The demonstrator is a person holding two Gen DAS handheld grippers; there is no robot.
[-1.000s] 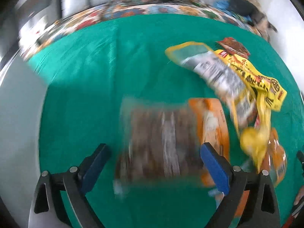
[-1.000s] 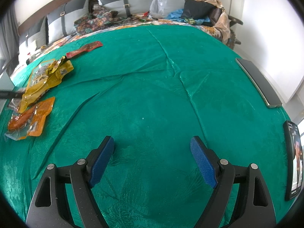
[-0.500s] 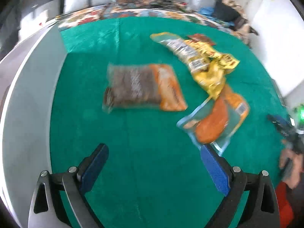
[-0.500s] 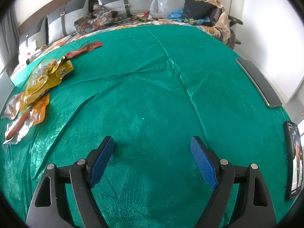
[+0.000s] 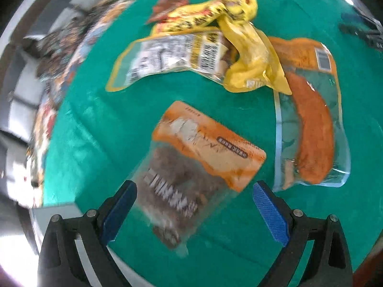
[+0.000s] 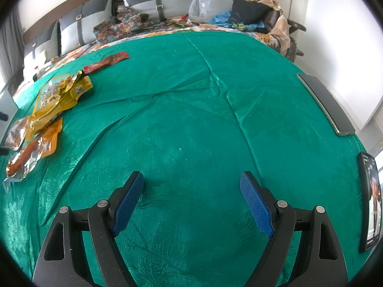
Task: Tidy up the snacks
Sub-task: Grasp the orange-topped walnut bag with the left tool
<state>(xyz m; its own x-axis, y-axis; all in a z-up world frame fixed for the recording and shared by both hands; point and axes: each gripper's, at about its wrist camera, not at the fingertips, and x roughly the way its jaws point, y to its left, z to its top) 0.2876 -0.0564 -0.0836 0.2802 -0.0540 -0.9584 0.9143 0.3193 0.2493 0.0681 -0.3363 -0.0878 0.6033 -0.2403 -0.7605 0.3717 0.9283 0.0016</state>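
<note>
Snack packets lie bunched on the green bedspread [image 6: 191, 110], toward its left side as seen from the right gripper. Nearest the left gripper [image 5: 194, 201] is an orange-topped pouch [image 5: 191, 167] with dark brown contents showing through its clear lower half; it lies flat at a slant, its clear end between the two blue pads, which stand wide apart and touch nothing. Just to its right lies a clear packet holding a long orange sausage [image 5: 311, 129], its orange printed header pointing away. Beyond both sits a crumpled yellow bag [image 5: 239, 35], draped over the sausage packet's top edge and over a yellow-rimmed packet with a white printed label [image 5: 172, 57]. A small dark red packet [image 5: 170, 4] lies just past the yellow bag; in the right wrist view it sits a little apart from the heap.

The right gripper [image 6: 191, 198] hovers low over bare cloth, well apart from the snacks, its pads spread wide and holding nothing. A dark phone [image 6: 325, 105] lies along the spread's right edge, and a second phone [image 6: 371, 203] with a lit screen lies nearer. Grey pillows [image 6: 155, 0], a plastic bag [image 6: 201, 4] and heaped clothes [image 6: 253, 12] line the headboard end.
</note>
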